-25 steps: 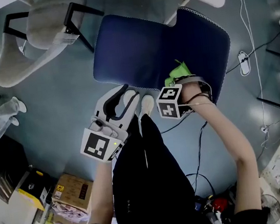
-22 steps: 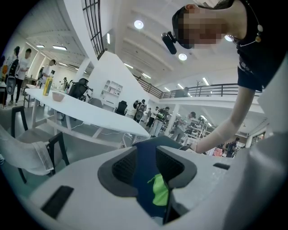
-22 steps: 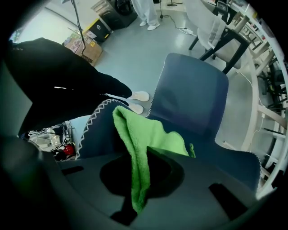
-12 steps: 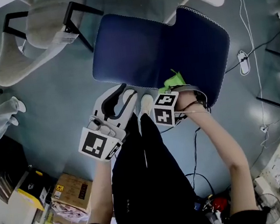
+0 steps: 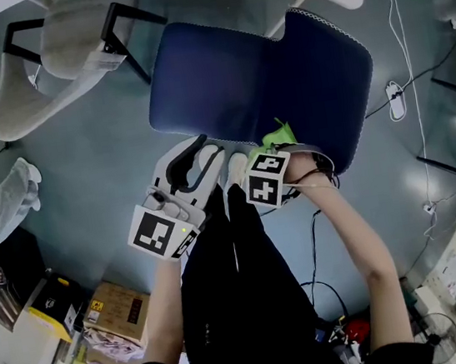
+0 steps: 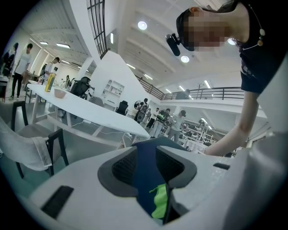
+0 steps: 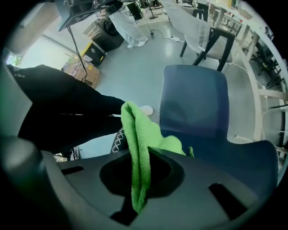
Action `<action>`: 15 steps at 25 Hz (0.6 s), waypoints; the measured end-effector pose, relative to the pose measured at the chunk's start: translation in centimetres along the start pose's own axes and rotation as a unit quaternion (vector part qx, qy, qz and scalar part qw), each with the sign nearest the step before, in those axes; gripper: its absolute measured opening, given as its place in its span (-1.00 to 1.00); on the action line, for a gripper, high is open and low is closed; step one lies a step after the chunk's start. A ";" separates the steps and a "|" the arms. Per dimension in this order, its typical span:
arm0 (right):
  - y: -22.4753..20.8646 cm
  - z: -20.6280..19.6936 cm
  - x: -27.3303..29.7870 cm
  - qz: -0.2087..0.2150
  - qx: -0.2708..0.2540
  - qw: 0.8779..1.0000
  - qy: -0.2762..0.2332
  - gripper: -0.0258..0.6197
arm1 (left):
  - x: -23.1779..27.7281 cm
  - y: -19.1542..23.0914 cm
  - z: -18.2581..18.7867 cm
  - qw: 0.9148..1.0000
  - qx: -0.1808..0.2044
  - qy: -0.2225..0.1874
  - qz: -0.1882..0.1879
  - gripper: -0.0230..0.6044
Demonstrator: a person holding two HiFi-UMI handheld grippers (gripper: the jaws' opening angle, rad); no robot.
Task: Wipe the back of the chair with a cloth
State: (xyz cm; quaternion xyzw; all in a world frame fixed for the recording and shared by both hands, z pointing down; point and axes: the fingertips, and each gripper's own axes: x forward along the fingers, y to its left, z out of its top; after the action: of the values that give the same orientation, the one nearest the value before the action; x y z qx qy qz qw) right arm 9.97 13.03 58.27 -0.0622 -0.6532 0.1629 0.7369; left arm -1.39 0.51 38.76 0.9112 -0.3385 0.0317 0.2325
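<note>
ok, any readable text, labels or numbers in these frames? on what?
No text reads clearly in any view.
cardboard box: a yellow label and dark print, too small to read.
yellow box: no legible print.
left marker cube: black-and-white square pattern, no words.
right marker cube: the same kind of pattern, no words.

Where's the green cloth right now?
Head view, right of centre: the green cloth, pinched in the right gripper, at the near edge of the blue chair.
</note>
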 end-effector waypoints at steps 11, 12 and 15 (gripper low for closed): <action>0.8 2.1 0.2 0.067 0.040 0.995 -0.064 -0.86 | 0.3 -0.1 -0.1 1.000 -0.004 0.002 0.001 -0.51; 0.8 2.3 0.3 0.071 0.040 0.994 -0.067 -0.86 | 0.3 0.0 -0.1 1.000 -0.003 0.002 0.002 -0.51; 0.3 2.9 0.3 0.078 0.052 0.992 -0.086 -0.86 | 0.3 0.3 0.0 1.000 -0.004 0.001 0.006 -0.51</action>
State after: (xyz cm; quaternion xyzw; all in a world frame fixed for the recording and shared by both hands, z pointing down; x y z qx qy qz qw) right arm 7.14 13.06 58.90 -0.0603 -0.6978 0.2587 0.6652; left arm -1.30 0.13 38.94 0.9083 -0.3438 0.0328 0.2360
